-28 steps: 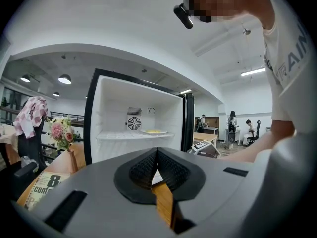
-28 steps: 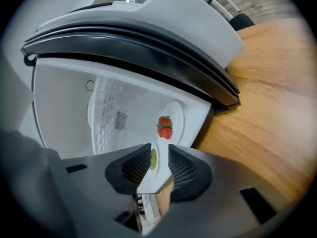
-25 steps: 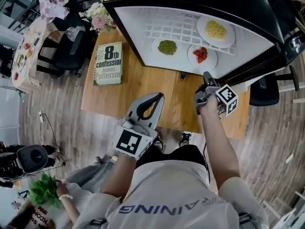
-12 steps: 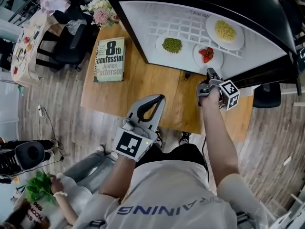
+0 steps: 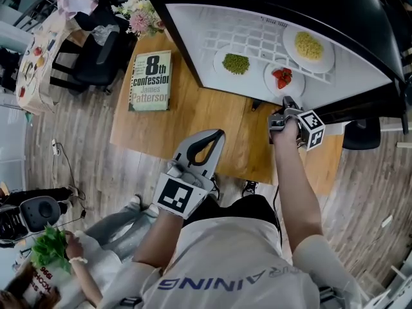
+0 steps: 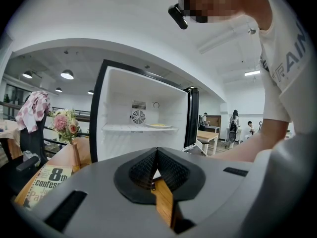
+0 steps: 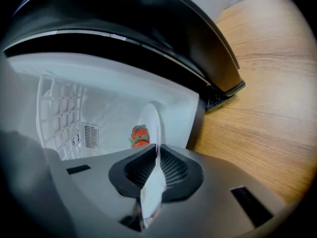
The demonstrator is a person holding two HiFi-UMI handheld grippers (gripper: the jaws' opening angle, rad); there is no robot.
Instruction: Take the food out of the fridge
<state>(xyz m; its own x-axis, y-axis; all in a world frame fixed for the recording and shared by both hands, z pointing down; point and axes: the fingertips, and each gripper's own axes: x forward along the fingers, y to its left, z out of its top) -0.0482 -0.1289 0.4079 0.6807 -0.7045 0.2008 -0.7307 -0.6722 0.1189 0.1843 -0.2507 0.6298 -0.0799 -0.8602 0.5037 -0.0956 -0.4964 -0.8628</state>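
Grey plastic fills the near ground. The left hand-held gripper (image 5: 212,139) hangs over the near edge of the light wooden tabletop (image 5: 187,118). Its own view shows the two black ribbed pads pressed together with nothing between them.

Farther right, the right hand-held gripper (image 5: 288,102) is at the open front of the black mini fridge with a white interior (image 5: 193,31), which stands on the tabletop. In the head view the marker cube and the hand cover the contact. The right gripper view shows it: the jaws have just been closing and now pinch the near rim of a small white plate (image 7: 151,125), seen edge-on, with red strawberries (image 7: 139,135) on it. That plate lies inside the fridge, close to its front edge.

Only the head view shows all the food. A white plate of small green pieces (image 5: 235,64) lies just left of the strawberries, and a larger white plate of yellow food (image 5: 308,46) lies deeper in. The left gripper view shows only the yellow plate on a shelf, plus a round fan grille (image 6: 138,116) on the back wall.

Left of the fridge lies a paperback book (image 5: 150,80), with pink flowers (image 5: 143,19) beyond it.
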